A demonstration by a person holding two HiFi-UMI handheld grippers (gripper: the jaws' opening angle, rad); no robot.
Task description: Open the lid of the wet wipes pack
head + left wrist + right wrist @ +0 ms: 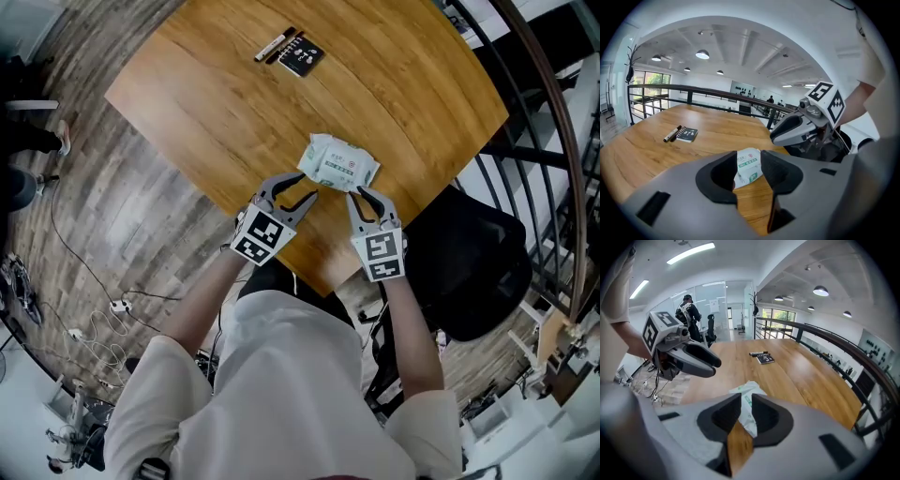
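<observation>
Lying flat on the round wooden table (394,66), the wet wipes pack (339,162) sits close to the edge nearest the person, its white-and-green printed face up. The left gripper (294,190) points at it from the pack's 7 o'clock and the right gripper (366,197) from its 5 o'clock, and both sets of fingertips are just beside the pack's near edge.

In the left gripper view the jaws are spread wide with nothing pinched. The pack (749,168) shows through the gap, lying on the wood ahead of the pads. The right gripper (783,133) shows at 2 o'clock of it.

In the right gripper view the jaws also stand apart, with a narrower gap, and they grip nothing. The pack (748,397) lies beyond them, and the left gripper (705,363) shows at 10 o'clock.

A black marker pen (275,45) and a small dark notebook (301,56) lie side by side, well apart from the pack at its 11 o'clock, toward the table's far edge. A black chair (478,267) stands off the table at the pack's 4 o'clock. Cables (98,309) trail over the plank floor at 8 o'clock.
</observation>
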